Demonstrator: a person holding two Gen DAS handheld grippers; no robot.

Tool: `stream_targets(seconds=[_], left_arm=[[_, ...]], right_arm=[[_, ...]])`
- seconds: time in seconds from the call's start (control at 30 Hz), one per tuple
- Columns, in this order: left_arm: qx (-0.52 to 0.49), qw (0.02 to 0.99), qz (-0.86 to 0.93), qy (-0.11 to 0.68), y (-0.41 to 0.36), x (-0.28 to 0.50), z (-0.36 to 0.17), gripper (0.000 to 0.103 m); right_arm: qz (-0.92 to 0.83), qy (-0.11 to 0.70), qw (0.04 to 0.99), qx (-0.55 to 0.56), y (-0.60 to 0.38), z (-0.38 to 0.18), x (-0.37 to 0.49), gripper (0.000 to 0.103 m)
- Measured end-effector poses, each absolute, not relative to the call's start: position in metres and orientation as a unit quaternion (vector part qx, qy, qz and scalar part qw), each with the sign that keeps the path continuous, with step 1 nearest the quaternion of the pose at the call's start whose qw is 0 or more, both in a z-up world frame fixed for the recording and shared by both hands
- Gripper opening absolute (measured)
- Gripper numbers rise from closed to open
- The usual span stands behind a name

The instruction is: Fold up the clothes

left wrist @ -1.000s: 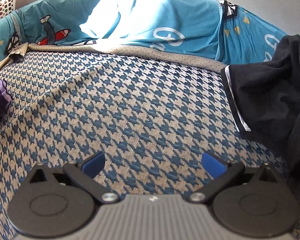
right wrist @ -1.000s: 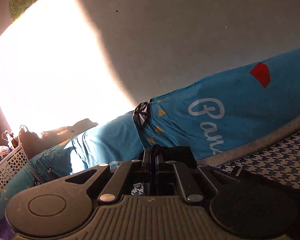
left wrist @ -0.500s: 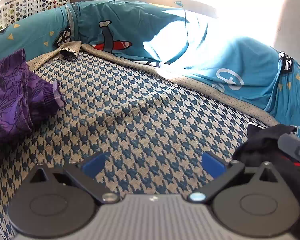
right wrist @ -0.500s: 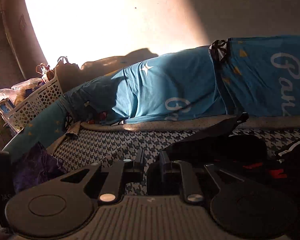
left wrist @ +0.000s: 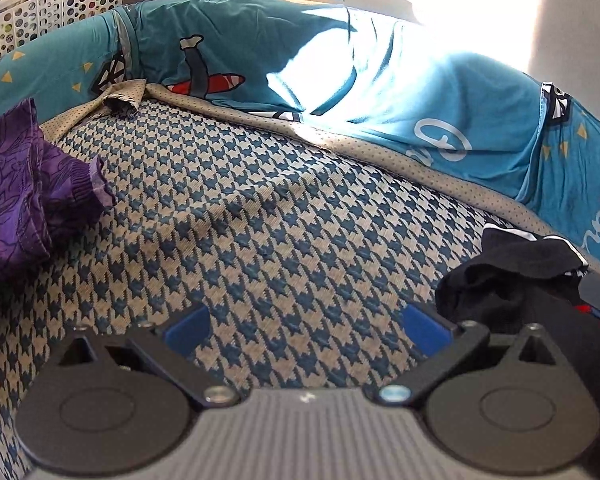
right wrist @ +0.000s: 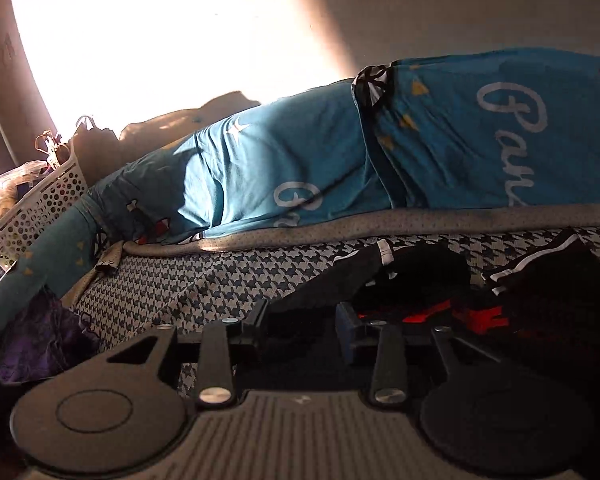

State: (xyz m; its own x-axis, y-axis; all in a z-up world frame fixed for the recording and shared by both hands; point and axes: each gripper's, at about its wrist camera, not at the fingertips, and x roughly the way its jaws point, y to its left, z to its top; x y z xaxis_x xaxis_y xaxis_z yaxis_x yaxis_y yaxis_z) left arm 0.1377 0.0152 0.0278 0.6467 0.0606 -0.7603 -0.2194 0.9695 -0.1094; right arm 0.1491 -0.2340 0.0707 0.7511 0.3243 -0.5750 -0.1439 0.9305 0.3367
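Two garments lie on the houndstooth bed cover point(left wrist: 284, 232), which fills most of the left wrist view, with teal printed bedding point(left wrist: 380, 92) heaped along its far edge and a white perforated basket point(left wrist: 56, 4) beyond the far left corner. A purple patterned garment point(left wrist: 20, 196) sits bunched at the left edge of the cover. A black garment point(right wrist: 540, 304) with white trim and red marks lies crumpled on the right side, well apart from the purple one; neither is folded.

Judging by this, the step in hand is handling the black garment, either picking it up to spread it or setting it down on the cover; the views fit both. Whichever it is, folding calls for the cloth to be laid flat on the bare stretch of cover between the two garments, with an edge or corner found for each gripper.

In the right wrist view, the right gripper point(right wrist: 302, 326) has its jaws partly apart, and a dark flap of the black garment runs down between them from the far right; whether the pads actually pinch it I cannot tell, since the gap is deep in shadow. The left gripper point(left wrist: 306, 326) hovers low over bare cover with its blue-padded jaws wide apart and nothing between them; the black garment's nearest bunch lies just beyond and right of its right finger point(left wrist: 426, 326).
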Motion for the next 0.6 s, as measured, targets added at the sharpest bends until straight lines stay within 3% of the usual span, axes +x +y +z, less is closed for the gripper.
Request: stream_targets(seconds=[0.4, 0.6], left_arm=[[-0.098, 0.901, 0.075, 0.417, 0.015, 0.136, 0.026, 0.103], [-0.092, 0.9, 0.077, 0.419, 0.017, 0.136, 0.025, 0.103]], right_arm=[[0.085, 0.349, 0.912, 0.199, -0.256, 0.056, 0.159, 0.036], [0.073, 0.327, 0.906, 0.259, -0.262, 0.05, 0.172, 0.05]])
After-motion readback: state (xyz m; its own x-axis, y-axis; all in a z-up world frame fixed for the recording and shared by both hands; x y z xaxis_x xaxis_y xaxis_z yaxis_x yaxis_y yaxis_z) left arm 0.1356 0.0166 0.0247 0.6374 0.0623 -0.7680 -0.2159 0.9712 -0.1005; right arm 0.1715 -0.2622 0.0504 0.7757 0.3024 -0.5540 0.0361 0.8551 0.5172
